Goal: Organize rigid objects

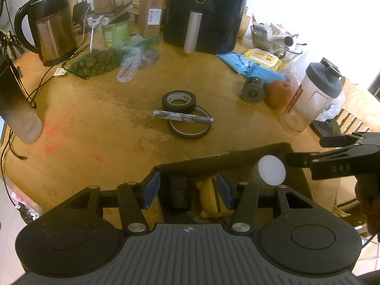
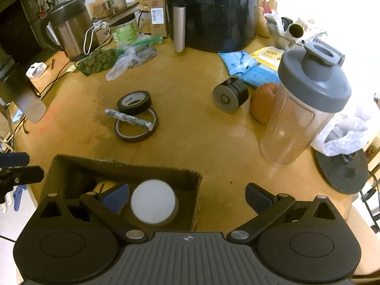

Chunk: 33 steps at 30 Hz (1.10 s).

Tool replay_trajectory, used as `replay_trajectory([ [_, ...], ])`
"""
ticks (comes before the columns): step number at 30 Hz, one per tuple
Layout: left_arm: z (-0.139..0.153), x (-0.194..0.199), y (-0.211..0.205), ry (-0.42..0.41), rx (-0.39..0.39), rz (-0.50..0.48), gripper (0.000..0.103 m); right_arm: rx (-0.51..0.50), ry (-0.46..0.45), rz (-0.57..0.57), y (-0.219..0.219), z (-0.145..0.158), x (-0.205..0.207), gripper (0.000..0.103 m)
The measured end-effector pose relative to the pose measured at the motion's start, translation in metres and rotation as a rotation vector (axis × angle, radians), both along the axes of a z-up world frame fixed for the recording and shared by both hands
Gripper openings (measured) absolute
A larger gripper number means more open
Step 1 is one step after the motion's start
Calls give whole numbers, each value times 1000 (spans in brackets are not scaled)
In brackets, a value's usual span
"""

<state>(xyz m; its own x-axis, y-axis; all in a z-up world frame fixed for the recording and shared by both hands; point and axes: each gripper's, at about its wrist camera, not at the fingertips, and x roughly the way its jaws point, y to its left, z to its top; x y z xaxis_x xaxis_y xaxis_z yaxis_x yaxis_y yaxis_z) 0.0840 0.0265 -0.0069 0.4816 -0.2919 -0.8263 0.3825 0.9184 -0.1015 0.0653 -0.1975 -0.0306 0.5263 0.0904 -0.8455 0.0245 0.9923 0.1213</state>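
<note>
An open cardboard box (image 1: pixel 237 158) (image 2: pixel 123 166) stands at the table's near edge. Inside lie a white-capped cylinder (image 1: pixel 270 169) (image 2: pixel 153 200), a black block (image 1: pixel 178 193) and a yellow toy (image 1: pixel 209 197). My left gripper (image 1: pixel 187 190) is open, its fingers straddling the box's left wall, empty. My right gripper (image 2: pixel 187 197) is open and empty; its left finger is inside the box beside the cylinder, its right finger outside. On the table lie a black tape roll (image 1: pixel 179 99) (image 2: pixel 134 102), a thin tape ring (image 1: pixel 190 124) (image 2: pixel 135 125) and a rolled stick (image 1: pixel 182 117) (image 2: pixel 129 118) across it.
A black wheel (image 1: pixel 253 90) (image 2: pixel 229 97), an orange fruit (image 1: pixel 277 92) (image 2: pixel 262 102) and a shaker bottle (image 1: pixel 311 97) (image 2: pixel 301 109) stand at the right. A kettle (image 1: pixel 51 26) (image 2: pixel 71 28), air fryer (image 1: pixel 206 11) (image 2: pixel 213 11), bags and clutter line the back.
</note>
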Motion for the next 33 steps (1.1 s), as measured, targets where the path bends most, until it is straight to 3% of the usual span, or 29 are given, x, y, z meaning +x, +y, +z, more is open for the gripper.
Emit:
replay_trajectory([
  [21,-3,20,15,4,-16,40,52,-158,-76,111,18,8,68,103],
  [33,-2,11,20,13,-9,133,52,-274,-104,223,26,-13,104,103],
])
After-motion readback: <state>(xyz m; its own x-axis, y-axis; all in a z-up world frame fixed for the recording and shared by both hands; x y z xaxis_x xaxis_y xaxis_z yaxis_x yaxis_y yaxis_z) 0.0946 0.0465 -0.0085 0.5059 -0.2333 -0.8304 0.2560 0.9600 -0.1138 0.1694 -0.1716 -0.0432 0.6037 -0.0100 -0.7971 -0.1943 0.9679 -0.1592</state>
